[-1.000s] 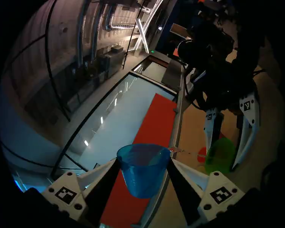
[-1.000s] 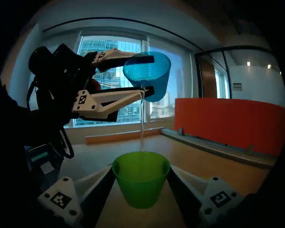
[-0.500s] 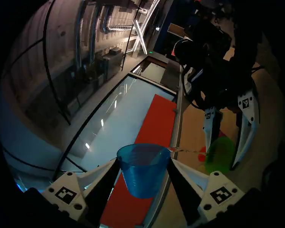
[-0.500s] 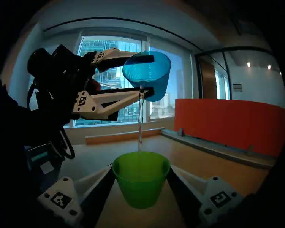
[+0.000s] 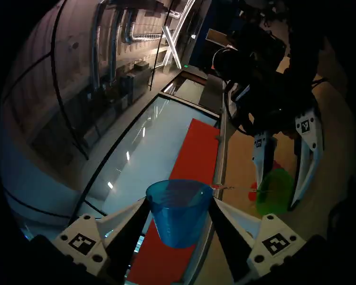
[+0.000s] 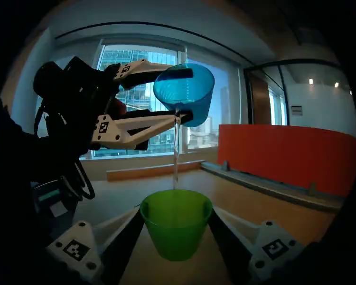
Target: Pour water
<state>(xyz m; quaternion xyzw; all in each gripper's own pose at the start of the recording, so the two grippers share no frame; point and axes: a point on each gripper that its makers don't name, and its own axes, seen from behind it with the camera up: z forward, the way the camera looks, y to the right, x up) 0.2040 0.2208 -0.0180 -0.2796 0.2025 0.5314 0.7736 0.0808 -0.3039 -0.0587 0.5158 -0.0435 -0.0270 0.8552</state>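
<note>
The left gripper [image 6: 190,94] and right gripper [image 6: 175,211] are built with white fingers [image 6: 130,130], black pads [image 6: 126,240] and square black-and-white markers [image 6: 77,249]; black cables [image 6: 88,187] are looped under the left gripper's black body [image 6: 69,95].

Orange partition [image 6: 287,152], tall windows [image 6: 149,53] with city buildings, wooden tabletop [image 6: 254,199], ceiling pipes [image 5: 107,42]

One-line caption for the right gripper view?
Left tongs tip a blue cup, pouring a thin water stream into the green cup gripped by right tongs.

No words or numbers readable from here; the square markers [image 6: 76,250] on the right gripper [image 6: 176,211] carry only black-and-white patterns; the far-right wall sign [image 6: 296,109] is too small to read.
</note>
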